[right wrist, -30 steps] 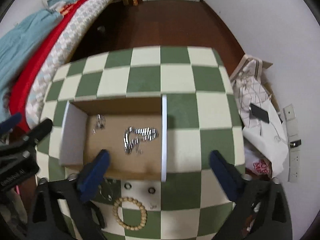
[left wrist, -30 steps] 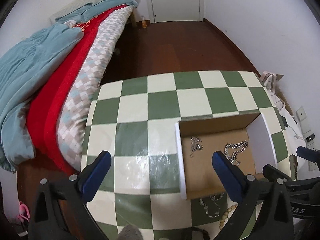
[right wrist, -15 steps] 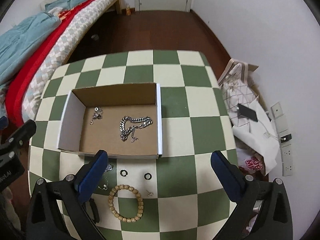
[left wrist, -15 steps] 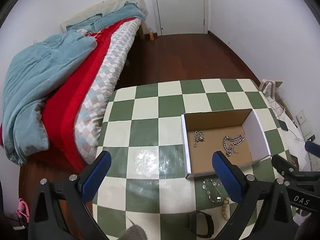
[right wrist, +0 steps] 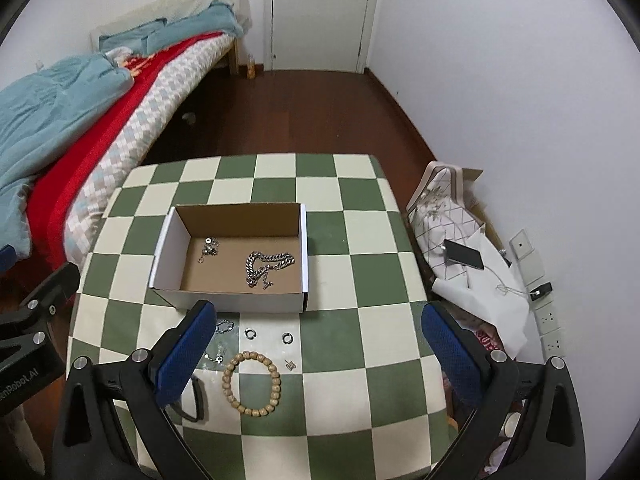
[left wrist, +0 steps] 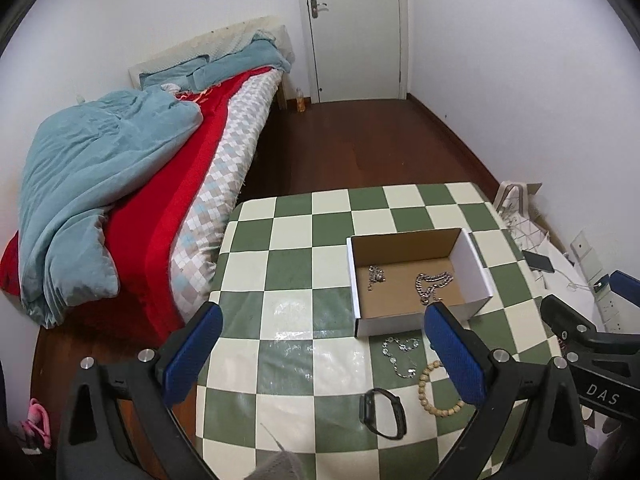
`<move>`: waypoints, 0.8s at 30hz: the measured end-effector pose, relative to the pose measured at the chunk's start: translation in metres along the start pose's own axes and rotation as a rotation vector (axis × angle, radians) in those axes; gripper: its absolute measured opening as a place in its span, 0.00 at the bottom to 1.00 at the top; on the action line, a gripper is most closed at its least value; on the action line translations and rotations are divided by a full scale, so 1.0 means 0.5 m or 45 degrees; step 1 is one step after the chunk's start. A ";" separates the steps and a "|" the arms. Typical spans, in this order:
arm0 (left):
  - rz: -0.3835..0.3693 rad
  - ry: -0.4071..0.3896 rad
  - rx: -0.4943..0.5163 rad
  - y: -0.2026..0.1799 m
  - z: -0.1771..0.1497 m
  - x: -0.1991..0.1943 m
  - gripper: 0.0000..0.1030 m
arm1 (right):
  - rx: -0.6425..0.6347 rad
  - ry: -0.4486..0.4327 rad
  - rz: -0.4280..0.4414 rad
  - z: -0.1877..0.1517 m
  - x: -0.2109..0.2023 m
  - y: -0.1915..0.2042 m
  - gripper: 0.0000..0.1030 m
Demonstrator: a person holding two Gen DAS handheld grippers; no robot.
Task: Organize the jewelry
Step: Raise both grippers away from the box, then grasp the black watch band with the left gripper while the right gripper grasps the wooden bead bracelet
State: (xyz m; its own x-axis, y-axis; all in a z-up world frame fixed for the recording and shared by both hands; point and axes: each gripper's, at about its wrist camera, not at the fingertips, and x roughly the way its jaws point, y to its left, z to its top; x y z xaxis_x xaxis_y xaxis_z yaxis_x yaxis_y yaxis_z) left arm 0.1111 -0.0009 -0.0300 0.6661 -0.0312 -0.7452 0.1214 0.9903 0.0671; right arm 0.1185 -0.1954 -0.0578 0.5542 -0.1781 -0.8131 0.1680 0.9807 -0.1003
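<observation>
An open cardboard box sits on the green-and-cream checked table. Inside lie a thick silver chain and a small silver piece. In front of the box lie a wooden bead bracelet, two small rings, a small charm, a thin silver chain and a black watch band. My left gripper and right gripper are both open and empty, high above the table's near side.
A bed with blue and red covers stands left of the table. White bags with a phone on a cable lie on the floor to the right, by wall sockets. A closed door is at the far wall.
Both grippers have risen and pulled back from the box, so the table items and room now show more fully. Jaws stayed open; nothing on the table moved.
</observation>
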 end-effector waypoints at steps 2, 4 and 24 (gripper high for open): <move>-0.006 -0.017 -0.004 0.000 -0.006 -0.018 1.00 | 0.005 -0.019 0.001 -0.007 -0.021 -0.004 1.00; -0.009 -0.032 -0.004 -0.001 -0.012 -0.033 1.00 | 0.013 -0.044 0.001 -0.016 -0.047 -0.008 1.00; 0.165 0.278 0.004 0.026 -0.186 0.126 0.99 | 0.182 0.127 0.170 -0.173 0.051 -0.028 0.91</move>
State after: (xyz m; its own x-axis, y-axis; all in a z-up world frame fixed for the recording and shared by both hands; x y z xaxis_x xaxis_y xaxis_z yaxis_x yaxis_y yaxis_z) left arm 0.0859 0.0229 -0.1378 0.5018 0.1267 -0.8557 0.0478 0.9836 0.1737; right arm 0.0598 -0.2068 -0.1267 0.4973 -0.0315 -0.8670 0.2160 0.9724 0.0885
